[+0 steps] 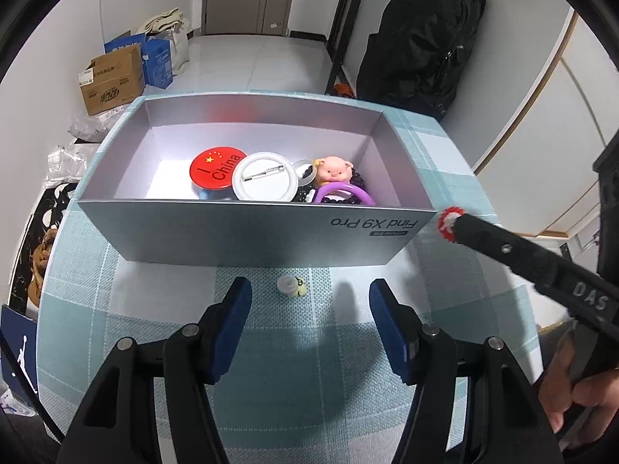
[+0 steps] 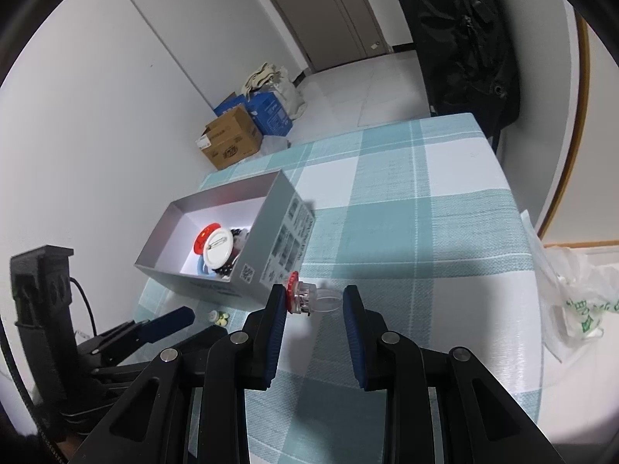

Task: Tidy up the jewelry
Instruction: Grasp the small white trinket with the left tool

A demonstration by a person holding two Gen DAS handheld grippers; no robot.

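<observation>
A grey open box (image 1: 247, 232) stands on the checked tablecloth and holds a red "I China" badge (image 1: 212, 170), a white pin badge (image 1: 265, 181), a pink pig charm (image 1: 332, 168), a purple ring (image 1: 344, 195) and dark beads. My left gripper (image 1: 305, 294) is open, just in front of the box, around a small white and yellow charm (image 1: 291, 285) on the cloth. My right gripper (image 2: 313, 301) is shut on a clear toy ring with a red-and-white top (image 2: 305, 297), held beside the box's near right corner (image 2: 251, 274). The ring's top also shows in the left wrist view (image 1: 448, 224).
The table (image 2: 425, 232) has a teal and white checked cloth. A plastic bag (image 2: 572, 290) lies at its right edge. A black backpack (image 1: 421, 34) stands behind the table. Cardboard and blue boxes (image 1: 116, 77) sit on the floor at the left.
</observation>
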